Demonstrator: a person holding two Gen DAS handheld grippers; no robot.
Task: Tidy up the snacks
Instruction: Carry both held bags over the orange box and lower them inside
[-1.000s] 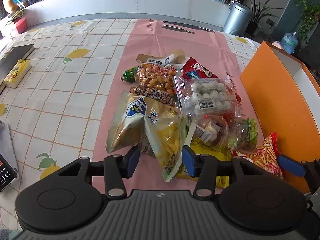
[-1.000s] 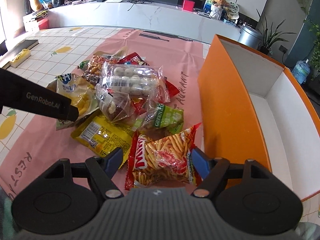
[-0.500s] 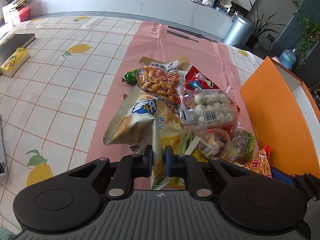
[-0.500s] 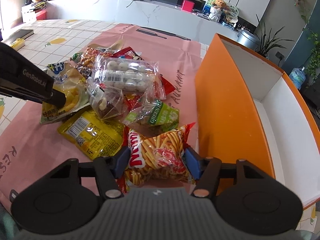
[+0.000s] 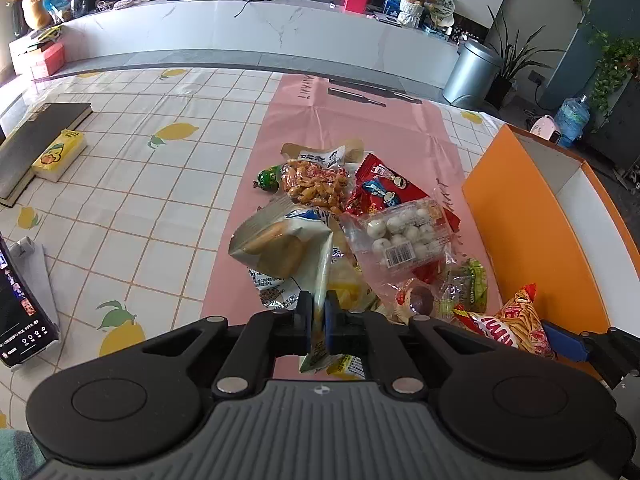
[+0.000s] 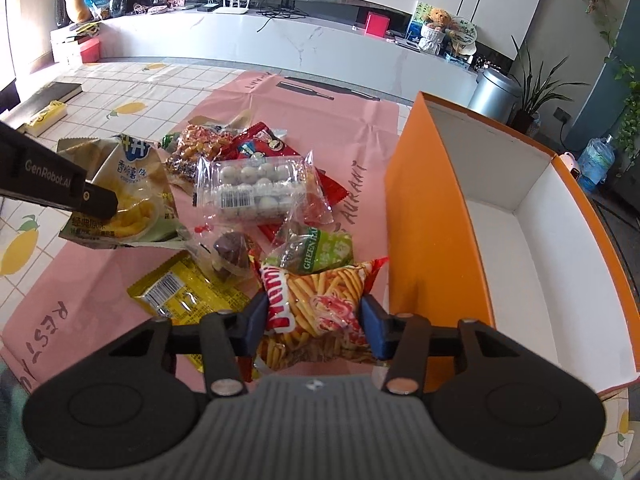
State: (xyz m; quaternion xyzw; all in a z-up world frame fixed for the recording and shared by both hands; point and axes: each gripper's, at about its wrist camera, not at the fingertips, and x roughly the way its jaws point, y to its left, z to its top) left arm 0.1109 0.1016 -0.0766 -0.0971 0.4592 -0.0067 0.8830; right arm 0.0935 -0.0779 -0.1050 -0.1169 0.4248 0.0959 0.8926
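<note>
Two snack bags are in hand and the orange box point(image 6: 436, 216) shows only bare white floor, so the sorting looks barely begun. The fries bag point(image 6: 320, 312) sits squeezed between the pads of the right claw point(image 6: 316, 320), lifted just off the pink mat point(image 6: 320, 108), with the box wall close on that claw's right. The left claw point(image 5: 318, 320) is pressed nearly flat on the bottom seam of a yellow chip bag point(image 5: 280, 240), which stands up ahead of it, clear of the heap. Ahead of both claws, the rest waits on the desk point(image 5: 140, 184): a clear tray of white balls point(image 6: 252, 188), a red pack point(image 5: 384, 192), a peanut bag point(image 5: 316, 184), a green pack point(image 6: 320, 252) and a flat yellow pouch point(image 6: 180, 292). Each claw is held low and level, pointing across the heap; the right one looks nearest the box, a short swing to its right from dropping its bag in.
</note>
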